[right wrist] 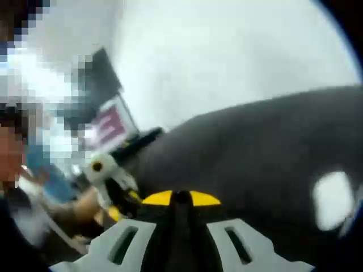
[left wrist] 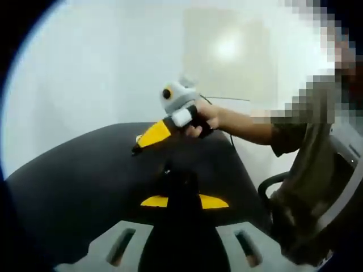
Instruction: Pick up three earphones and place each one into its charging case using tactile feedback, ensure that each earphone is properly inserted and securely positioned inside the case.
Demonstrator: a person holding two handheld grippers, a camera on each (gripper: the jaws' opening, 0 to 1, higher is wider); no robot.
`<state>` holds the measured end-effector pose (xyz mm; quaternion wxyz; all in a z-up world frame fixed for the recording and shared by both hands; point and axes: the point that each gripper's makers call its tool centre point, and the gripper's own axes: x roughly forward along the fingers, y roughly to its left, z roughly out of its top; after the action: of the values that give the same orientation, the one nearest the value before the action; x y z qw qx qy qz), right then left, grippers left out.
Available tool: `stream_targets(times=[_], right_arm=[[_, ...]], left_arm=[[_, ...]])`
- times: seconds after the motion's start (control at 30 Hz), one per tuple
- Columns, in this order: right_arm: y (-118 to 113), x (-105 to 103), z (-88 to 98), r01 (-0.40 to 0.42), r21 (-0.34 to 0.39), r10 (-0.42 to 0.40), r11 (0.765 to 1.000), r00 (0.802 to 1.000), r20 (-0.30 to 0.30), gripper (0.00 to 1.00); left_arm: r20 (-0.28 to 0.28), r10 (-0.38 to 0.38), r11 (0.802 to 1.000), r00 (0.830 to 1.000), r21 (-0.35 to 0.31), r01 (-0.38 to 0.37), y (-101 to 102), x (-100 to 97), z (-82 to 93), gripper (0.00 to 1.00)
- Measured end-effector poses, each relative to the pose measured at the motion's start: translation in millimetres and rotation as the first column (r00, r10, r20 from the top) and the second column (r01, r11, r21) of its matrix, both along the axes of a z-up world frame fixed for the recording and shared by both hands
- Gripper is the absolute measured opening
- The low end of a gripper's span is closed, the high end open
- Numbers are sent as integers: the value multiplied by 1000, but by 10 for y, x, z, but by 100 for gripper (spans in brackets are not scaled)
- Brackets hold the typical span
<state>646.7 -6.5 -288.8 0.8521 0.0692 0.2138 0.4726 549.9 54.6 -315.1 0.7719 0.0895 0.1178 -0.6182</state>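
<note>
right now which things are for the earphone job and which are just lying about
For the job: left gripper, right gripper, black table, blurred white item on it, possibly a case.
Lying about: pink sign, chair.

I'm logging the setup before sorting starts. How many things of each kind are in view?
Grippers: 2, left and right
Table: 1
Chair: 1
Pink sign: 1
White object, too blurred to identify: 1
Total: 6
</note>
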Motion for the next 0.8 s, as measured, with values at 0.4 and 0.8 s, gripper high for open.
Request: stream_targets(times=[0.4, 0.8], right_arm=[[-67, 171, -262, 180, -219, -158, 959, 981, 113, 12], [-321, 412, 141, 173, -69, -152, 982, 960, 236, 25]], left_arm=[[0, 3, 1000, 1000, -1, -3, 37, 27, 2, 15], [6, -5, 1000, 1000, -3, 5, 157, 139, 21, 15]])
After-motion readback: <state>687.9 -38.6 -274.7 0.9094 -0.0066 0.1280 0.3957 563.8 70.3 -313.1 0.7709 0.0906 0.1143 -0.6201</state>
